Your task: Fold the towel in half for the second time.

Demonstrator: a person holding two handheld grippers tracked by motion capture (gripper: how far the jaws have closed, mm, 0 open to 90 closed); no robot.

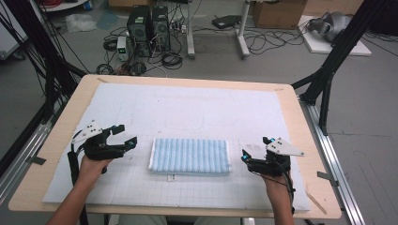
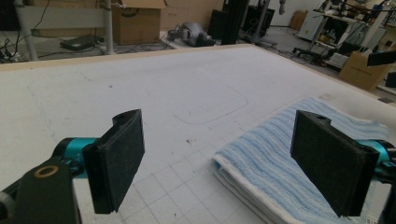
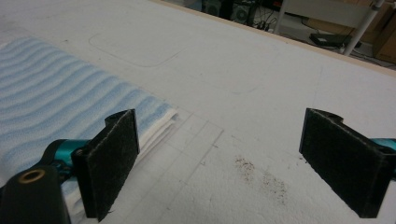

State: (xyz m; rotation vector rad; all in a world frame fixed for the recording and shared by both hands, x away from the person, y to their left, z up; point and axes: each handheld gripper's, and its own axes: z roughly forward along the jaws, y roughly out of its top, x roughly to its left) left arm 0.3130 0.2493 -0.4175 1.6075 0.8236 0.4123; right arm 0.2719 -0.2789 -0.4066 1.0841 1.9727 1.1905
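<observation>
Ribbed blue-and-white terry, our folded rectangular towel (image 1: 190, 156) lies near the tabletop's (image 1: 65, 126) front edge between our left gripper (image 1: 123, 135) and right gripper (image 1: 255, 147), both spread, holding nothing.

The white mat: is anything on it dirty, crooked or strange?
One thing: a patch of small brown specks lies on the white mat, between the open right gripper jaws. The folded blue towel lies flat and square. The left gripper is open too.
</observation>
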